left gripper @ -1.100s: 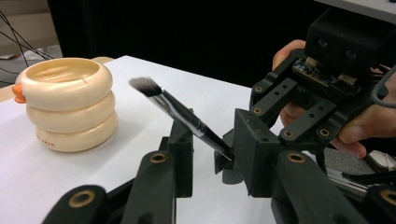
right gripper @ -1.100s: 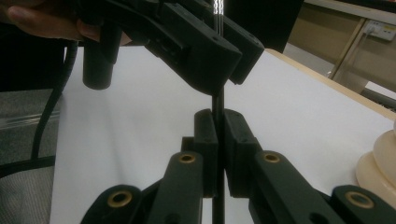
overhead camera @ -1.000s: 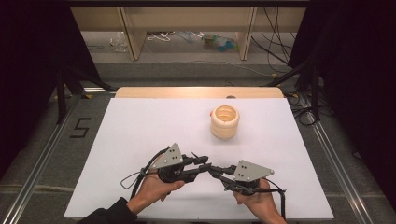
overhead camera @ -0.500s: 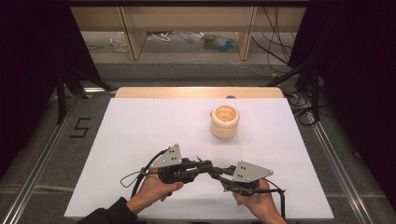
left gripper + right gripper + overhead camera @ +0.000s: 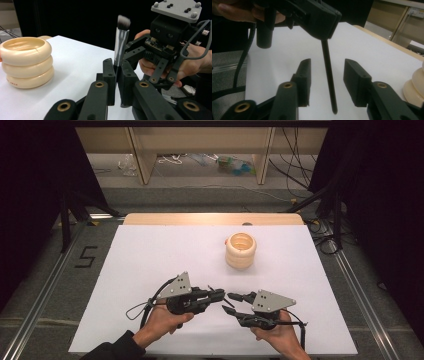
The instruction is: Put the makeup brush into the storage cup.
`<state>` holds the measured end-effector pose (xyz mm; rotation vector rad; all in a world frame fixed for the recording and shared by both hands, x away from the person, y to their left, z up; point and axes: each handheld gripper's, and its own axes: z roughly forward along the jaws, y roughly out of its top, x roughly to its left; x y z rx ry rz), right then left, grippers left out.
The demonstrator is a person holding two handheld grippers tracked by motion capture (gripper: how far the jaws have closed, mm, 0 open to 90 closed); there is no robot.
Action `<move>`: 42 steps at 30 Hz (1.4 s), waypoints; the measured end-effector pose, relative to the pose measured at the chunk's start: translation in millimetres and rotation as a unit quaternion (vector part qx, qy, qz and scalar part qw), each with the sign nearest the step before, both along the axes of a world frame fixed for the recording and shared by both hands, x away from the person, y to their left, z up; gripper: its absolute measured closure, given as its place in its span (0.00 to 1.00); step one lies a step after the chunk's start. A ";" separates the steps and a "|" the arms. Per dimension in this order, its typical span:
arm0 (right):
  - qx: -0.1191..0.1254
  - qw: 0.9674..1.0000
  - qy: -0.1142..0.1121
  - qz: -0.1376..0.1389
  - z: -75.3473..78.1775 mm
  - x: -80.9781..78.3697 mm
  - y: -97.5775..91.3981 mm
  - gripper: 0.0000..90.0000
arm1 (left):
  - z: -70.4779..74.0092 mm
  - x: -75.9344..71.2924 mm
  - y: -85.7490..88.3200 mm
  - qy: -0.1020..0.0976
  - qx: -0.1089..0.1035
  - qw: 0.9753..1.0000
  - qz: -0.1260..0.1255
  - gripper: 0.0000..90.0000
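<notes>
Left gripper view: left gripper clamps the brush, right of the rings. Right gripper jaws have just been opening, handle between them untouched. Brush may tilt if bumped.

Even overhead light brightens the white counter without glare; surroundings fall to deep black. Shadows stay soft. Both gripper views blur their near tongs, and the brush tip smears.
</notes>
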<state>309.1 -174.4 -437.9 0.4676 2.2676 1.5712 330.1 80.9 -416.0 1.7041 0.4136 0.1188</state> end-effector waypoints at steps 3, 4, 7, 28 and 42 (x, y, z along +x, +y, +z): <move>-0.010 1.000 0.015 -0.004 1.8 0.3 -4.9 0.54 | 0.8 -0.6 1.3 0.009 -0.003 1.000 0.011 0.94; -0.010 1.000 0.015 -0.004 1.8 0.3 -4.9 0.54 | 0.8 -0.6 1.3 0.009 -0.003 1.000 0.011 0.94; -0.026 0.999 0.026 -0.019 0.2 1.4 -9.4 0.51 | 0.8 0.7 2.3 0.000 0.007 1.000 0.018 0.94; -0.052 0.993 0.050 -0.094 -6.6 -2.2 -39.9 0.31 | 2.2 8.4 7.9 0.001 0.053 0.997 0.057 0.94; -0.064 0.988 0.065 -0.126 -9.0 -10.7 -52.5 0.25 | 13.0 17.8 10.9 -0.010 0.085 0.994 0.066 0.94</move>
